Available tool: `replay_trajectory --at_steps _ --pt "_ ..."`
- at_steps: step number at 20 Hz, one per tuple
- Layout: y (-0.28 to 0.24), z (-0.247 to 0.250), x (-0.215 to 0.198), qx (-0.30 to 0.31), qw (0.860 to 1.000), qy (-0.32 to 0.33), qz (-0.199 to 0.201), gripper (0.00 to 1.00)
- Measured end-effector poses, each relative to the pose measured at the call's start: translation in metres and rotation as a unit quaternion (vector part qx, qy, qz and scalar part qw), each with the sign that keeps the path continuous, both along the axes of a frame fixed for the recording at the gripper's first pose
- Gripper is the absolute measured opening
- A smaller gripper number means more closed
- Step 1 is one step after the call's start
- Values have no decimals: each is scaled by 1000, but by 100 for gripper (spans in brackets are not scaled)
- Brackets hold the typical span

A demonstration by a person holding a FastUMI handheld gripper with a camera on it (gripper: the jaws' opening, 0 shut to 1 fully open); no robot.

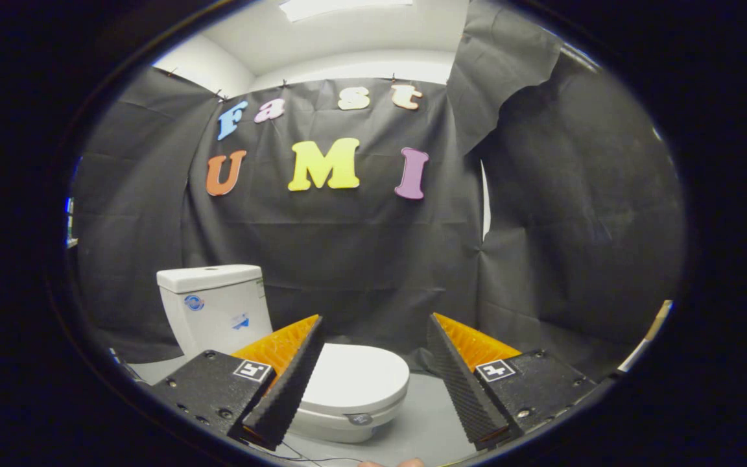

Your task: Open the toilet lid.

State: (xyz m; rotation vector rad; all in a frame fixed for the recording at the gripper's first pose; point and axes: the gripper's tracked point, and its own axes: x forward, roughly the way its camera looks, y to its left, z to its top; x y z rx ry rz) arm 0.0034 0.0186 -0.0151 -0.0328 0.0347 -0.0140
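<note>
A white toilet stands on the grey floor ahead and a little left, its tank point(214, 305) against the black cloth wall. The lid point(355, 377) lies flat and closed over the bowl, with its front rim facing me. My gripper point(375, 337) hovers above and short of the bowl, its two fingers spread wide apart and open, with nothing between them. The left finger point(289, 379) overlaps the lid's left side in view; the right finger point(461, 383) is off to the lid's right, over bare floor.
Black cloth walls close the booth behind and to the right of the toilet. Grey floor point(428, 421) runs to the right of the bowl. A thin cable lies on the floor near me. A light strip point(649, 334) leans at the far right.
</note>
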Motion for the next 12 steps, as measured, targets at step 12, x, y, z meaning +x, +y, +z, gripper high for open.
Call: replay_trajectory --at_steps 12 --pt "54 -100 36 64 992 106 29 99"
